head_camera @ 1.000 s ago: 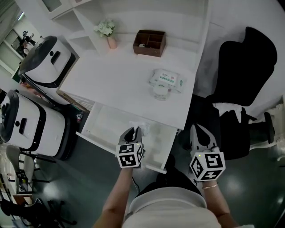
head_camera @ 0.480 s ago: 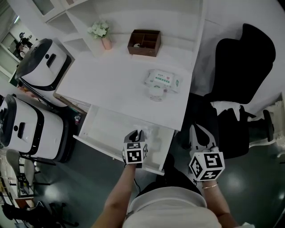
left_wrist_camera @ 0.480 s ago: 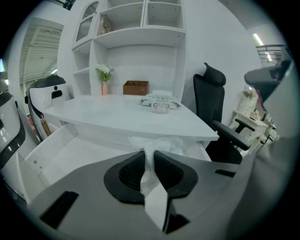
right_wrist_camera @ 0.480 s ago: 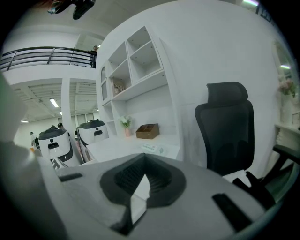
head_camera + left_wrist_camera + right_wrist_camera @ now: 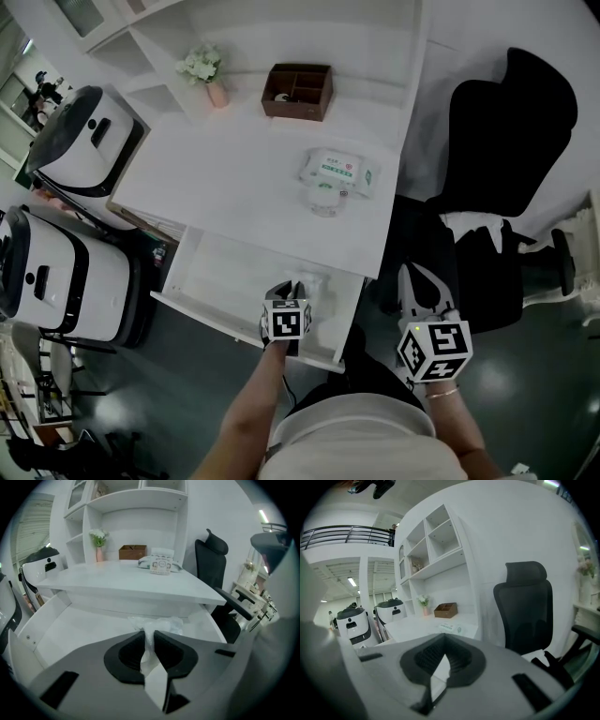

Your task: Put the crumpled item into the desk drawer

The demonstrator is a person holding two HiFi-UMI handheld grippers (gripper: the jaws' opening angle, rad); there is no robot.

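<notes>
The crumpled item (image 5: 157, 624) is a wad of thin white wrap. My left gripper (image 5: 149, 633) is shut on a strip of it, and the rest bulges out past the fingertips. In the head view the left gripper (image 5: 292, 289) holds the crumpled item (image 5: 315, 280) over the right part of the open white drawer (image 5: 220, 272), near its front edge. The drawer (image 5: 70, 630) lies under the desktop (image 5: 122, 581). My right gripper (image 5: 419, 274) hangs to the right of the desk, shut with nothing in it; the right gripper (image 5: 444, 652) faces the desk from the side.
On the desk (image 5: 244, 178) lie a pack of wipes (image 5: 339, 172), a brown organizer box (image 5: 296, 91) and a small flower vase (image 5: 206, 70). A black office chair (image 5: 511, 141) stands to the right. Two white machines (image 5: 75, 141) stand left of the desk.
The left gripper has shifted a little to the right over the drawer with the crumpled item still in its jaws. The right gripper has stayed where it was.
</notes>
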